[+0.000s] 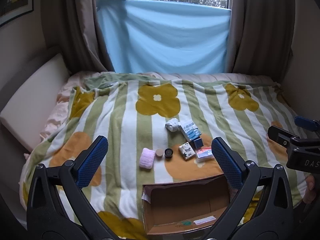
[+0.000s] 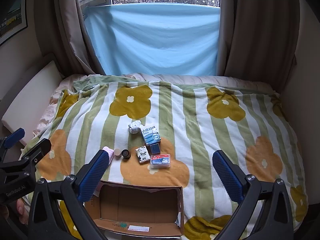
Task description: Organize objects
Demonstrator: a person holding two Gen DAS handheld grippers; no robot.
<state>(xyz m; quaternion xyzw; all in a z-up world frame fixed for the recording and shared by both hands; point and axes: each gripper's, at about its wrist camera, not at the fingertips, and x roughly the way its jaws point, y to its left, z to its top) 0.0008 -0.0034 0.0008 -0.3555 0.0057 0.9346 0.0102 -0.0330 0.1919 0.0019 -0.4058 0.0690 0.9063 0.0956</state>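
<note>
Small objects lie on the striped flower blanket [image 1: 124, 120]: a pink rolled cloth [image 1: 147, 157], a tan round lid [image 1: 159, 152], a black round jar [image 1: 168, 153], a patterned tissue pack [image 1: 186, 151], a dark blue box [image 1: 197, 142], a blue-white carton [image 1: 189, 130], a clear case with a red label [image 1: 203, 154] and a white rolled sock [image 1: 172, 124]. An open, empty cardboard box [image 1: 186, 204] lies in front of them. My left gripper [image 1: 159, 162] is open and empty above the box. My right gripper [image 2: 160, 175] is open and empty, also above the box [image 2: 140, 206].
The bed fills the room between a white padded headboard [image 1: 30, 104] on the left and a wall on the right. A light blue sheet [image 1: 164, 36] hangs over the window between brown curtains [image 1: 260, 30]. The right gripper's body [image 1: 296, 144] shows at the left view's right edge.
</note>
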